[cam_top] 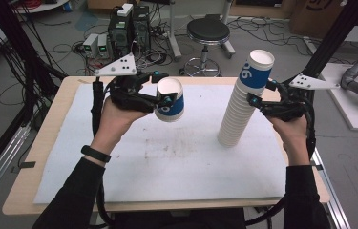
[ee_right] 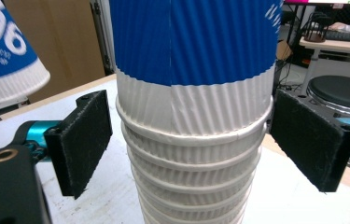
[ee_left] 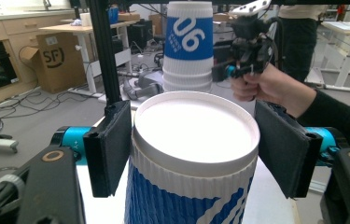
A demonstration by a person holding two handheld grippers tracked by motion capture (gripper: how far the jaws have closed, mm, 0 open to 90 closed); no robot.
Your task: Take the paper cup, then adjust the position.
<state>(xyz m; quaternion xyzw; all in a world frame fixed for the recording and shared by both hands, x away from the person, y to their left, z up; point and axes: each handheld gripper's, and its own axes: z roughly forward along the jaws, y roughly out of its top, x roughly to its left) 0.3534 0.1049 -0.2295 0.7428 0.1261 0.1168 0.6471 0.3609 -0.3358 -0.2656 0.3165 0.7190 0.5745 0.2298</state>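
A single blue-and-white ribbed paper cup [cam_top: 172,109] hangs upright a little above the white mat at the left centre. My left gripper [cam_top: 163,88] is shut on it just below its rim; in the left gripper view both pads press the cup [ee_left: 191,196]. A tall, leaning stack of the same cups [cam_top: 234,119] stands on the mat to the right. My right gripper [cam_top: 261,93] is open around the stack near its top. In the right gripper view the stack [ee_right: 191,60] sits between the pads, with a thin gap at the left pad [ee_right: 86,140].
The white mat [cam_top: 167,167] covers a wooden table [cam_top: 57,124]. On the floor beyond the far edge stand a black stool [cam_top: 208,31] and computer cases [cam_top: 129,28] among cables. A black frame post [cam_top: 331,40] rises at the right.
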